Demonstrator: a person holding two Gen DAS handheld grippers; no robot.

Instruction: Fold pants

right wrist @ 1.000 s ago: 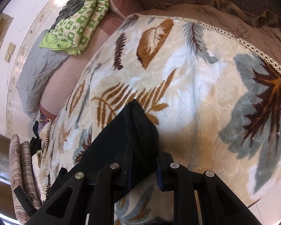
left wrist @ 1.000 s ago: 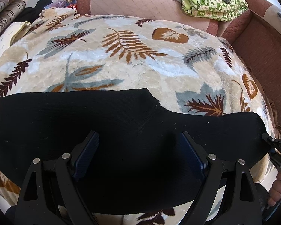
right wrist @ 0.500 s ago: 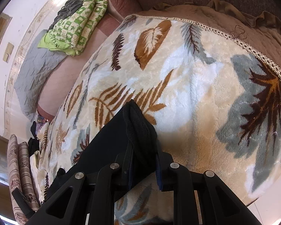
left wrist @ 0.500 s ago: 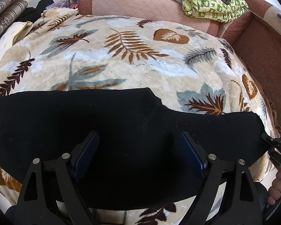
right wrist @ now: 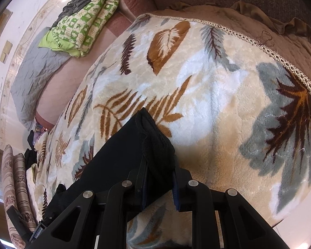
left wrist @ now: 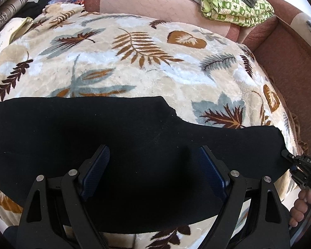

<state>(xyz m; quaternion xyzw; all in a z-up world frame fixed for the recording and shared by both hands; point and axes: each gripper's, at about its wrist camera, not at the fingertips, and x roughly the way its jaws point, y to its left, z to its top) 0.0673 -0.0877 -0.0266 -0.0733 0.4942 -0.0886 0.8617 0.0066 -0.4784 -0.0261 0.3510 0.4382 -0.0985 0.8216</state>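
**Black pants pinned at one end, free at the other, on a leaf-print blanket**

The right gripper (right wrist: 158, 183) was clamped on a thick bunched end of the black pants (left wrist: 118, 145), its two pads pressed against the folded cloth from either side, at the blanket's right edge. The left gripper (left wrist: 153, 172) hovered over the middle of the garment with its jaws spread wide and nothing between them; whether its fingertips brushed the fabric could not be told from the wrist view. The pants lay stretched in a long band along the near edge of the leaf-print blanket (left wrist: 134, 66), already doubled leg over leg by the look of the stepped far edge. At the far corners of the couch sat a green patterned quilt (left wrist: 234, 6) and a grey pillow (right wrist: 35, 70), well apart from the work.

The step in hand appeared to be the next fold along the length. To do it well, the free gripper would likely need to close on both layers at once, near the band's far edge rather than its middle, so that the cloth lifted evenly. Keeping the held end taut and low would help prevent the plush blanket from dragging the lower layer out of line. The soft knit would probably sag if raised high.
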